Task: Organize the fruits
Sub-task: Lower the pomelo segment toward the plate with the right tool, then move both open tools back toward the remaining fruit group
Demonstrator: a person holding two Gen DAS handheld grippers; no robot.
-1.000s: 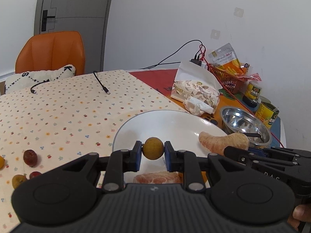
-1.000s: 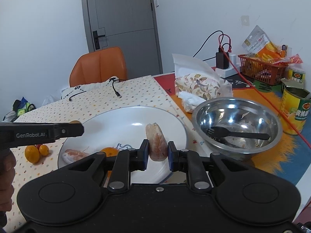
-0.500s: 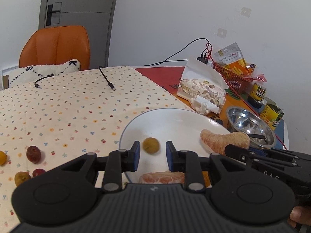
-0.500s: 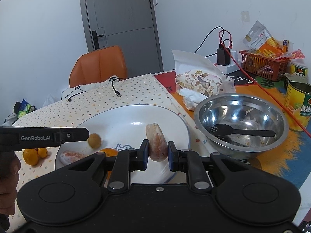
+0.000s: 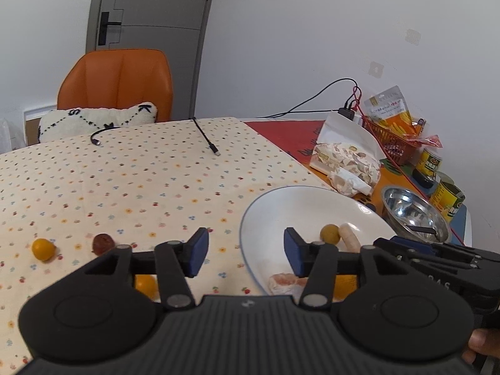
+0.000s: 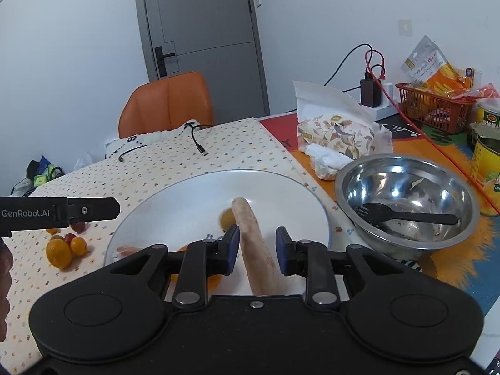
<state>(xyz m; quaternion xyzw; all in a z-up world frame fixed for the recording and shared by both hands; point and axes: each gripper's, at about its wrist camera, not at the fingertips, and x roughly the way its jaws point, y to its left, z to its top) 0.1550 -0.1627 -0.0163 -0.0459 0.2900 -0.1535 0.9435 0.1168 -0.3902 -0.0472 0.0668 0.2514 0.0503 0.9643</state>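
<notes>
A small yellow-brown round fruit (image 5: 329,233) lies on the white plate (image 5: 297,206), touching a pale pomelo segment (image 5: 350,240). My left gripper (image 5: 246,256) hangs over the plate's left rim with its jaws opening and nothing between them. In the right wrist view, the pomelo segment (image 6: 254,250) lies between the jaws of my right gripper (image 6: 257,248). Those jaws are opening, and the right pad stands clear of the segment. The round fruit (image 6: 226,217) sits just behind it on the plate (image 6: 193,200). A second segment (image 5: 282,281) and an orange lie at the plate's near edge.
Loose fruits lie on the dotted cloth left of the plate: a yellow one (image 5: 43,249), a dark red one (image 5: 103,243), an orange (image 5: 145,284). A steel bowl (image 6: 406,203) with a black fork stands right of the plate. Behind it are a tissue pack (image 6: 337,134), a red basket (image 6: 434,109) and cans.
My left gripper let go of the round fruit, which dropped onto the plate beside the segment; the gripper drew off to the left. My right jaws parted and the segment slumped between them.
</notes>
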